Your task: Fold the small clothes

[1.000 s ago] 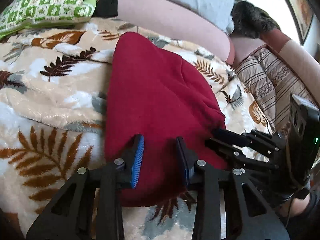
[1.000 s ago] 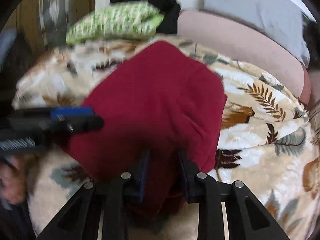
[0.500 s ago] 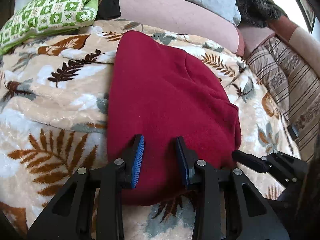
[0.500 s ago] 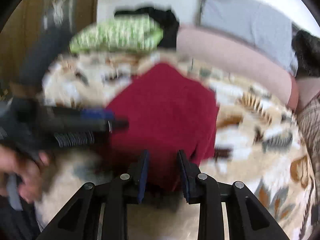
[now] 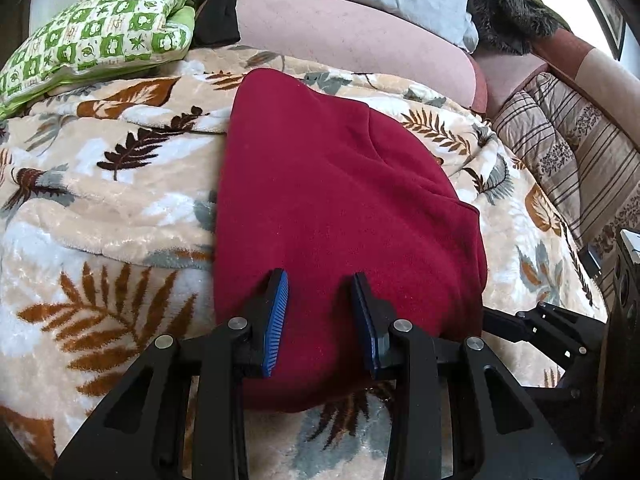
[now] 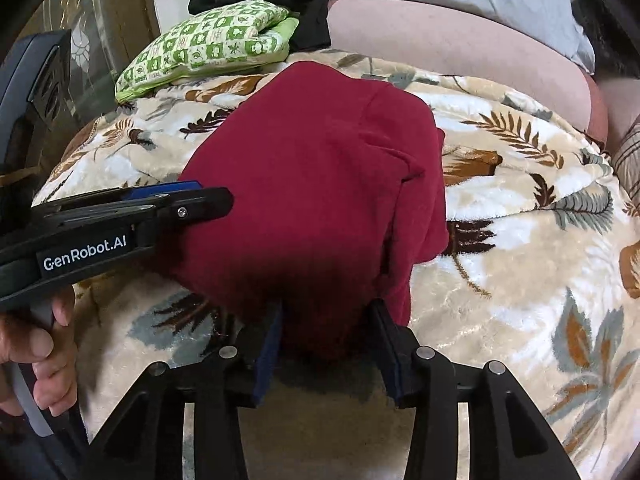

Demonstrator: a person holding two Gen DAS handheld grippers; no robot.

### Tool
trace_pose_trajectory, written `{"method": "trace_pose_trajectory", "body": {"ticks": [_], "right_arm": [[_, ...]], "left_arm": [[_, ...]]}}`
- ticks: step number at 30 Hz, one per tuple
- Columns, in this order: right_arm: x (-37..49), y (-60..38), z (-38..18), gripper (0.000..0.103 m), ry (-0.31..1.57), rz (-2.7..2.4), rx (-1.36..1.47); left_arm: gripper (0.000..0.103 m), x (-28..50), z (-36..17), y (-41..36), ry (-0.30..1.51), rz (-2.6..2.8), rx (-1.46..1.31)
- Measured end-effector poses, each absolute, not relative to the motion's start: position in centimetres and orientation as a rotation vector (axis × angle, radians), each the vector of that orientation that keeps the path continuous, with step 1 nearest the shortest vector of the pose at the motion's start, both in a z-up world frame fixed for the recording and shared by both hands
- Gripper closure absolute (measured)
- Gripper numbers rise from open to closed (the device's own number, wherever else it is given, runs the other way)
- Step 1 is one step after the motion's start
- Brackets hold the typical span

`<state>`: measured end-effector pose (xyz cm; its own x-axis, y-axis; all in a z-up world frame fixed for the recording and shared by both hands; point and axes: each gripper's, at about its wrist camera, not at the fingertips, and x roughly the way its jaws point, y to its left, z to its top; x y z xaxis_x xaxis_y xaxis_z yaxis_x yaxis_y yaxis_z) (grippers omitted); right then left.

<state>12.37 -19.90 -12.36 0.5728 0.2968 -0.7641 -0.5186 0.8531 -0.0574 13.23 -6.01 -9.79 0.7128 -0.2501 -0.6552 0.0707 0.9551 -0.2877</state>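
We see the dark red fleece garment (image 5: 344,208) folded flat on the leaf-patterned blanket (image 5: 100,208), near edge under both grippers. Left gripper (image 5: 320,312) fingers stand apart above it (gripping nothing); right gripper (image 6: 326,336) has just been opening, shadowed cloth between its fingers.

Soft daylight fills both views — brightest at the upper right of the left wrist view, where the background blows out to white. Both pictures are sharp, and fisheye bending curves the edges into dark corners. In the right wrist view a deep shadow falls on the near end of the red garment (image 6: 312,184) between the gripper's fingers (image 6: 268,354).
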Motion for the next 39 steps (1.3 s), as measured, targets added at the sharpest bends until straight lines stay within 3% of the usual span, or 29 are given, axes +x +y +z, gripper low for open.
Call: {"method": "trace_pose_trajectory", "body": {"ticks": [9, 15, 20, 25, 28, 30, 32, 35, 39], "right_arm": [[12.2, -19.8, -10.8, 0.059, 0.845, 0.473, -0.279], [12.5, -21.9, -3.6, 0.057, 0.558, 0.402, -0.259], [19.9, -17.5, -2.4, 0.057, 0.645, 0.536, -0.269], [27.7, -12.8, -5.3, 0.057, 0.806, 0.585, -0.328], [31.1, -13.0, -8.9, 0.058, 0.951, 0.484, -0.444], [31.4, -14.5, -9.6, 0.058, 0.952, 0.521, -0.392], [31.4, -14.8, -9.6, 0.058, 0.971, 0.528, -0.378], [31.6, -12.5, -8.0, 0.059, 1.043, 0.506, -0.485], [31.5, -8.5, -3.4, 0.058, 0.923, 0.586, -0.494]], "left_arm": [[0.070, 13.0, -9.6, -6.1, 0.742, -0.176, -0.249], [0.069, 12.7, -9.6, -6.4, 0.718, -0.164, -0.249], [0.069, 12.6, -9.6, -6.8, 0.701, -0.151, -0.225], [0.068, 12.5, -9.7, -6.6, 0.690, -0.156, -0.236], [0.061, 12.4, -9.6, -6.5, 0.676, -0.185, -0.255], [0.040, 12.4, -9.5, -6.8, 0.668, -0.228, -0.266], [0.031, 12.3, -9.4, -7.0, 0.654, -0.261, -0.271], [0.031, 12.1, -9.3, -7.4, 0.634, -0.243, -0.258], [0.031, 12.2, -9.4, -6.9, 0.623, -0.242, -0.299]]}}
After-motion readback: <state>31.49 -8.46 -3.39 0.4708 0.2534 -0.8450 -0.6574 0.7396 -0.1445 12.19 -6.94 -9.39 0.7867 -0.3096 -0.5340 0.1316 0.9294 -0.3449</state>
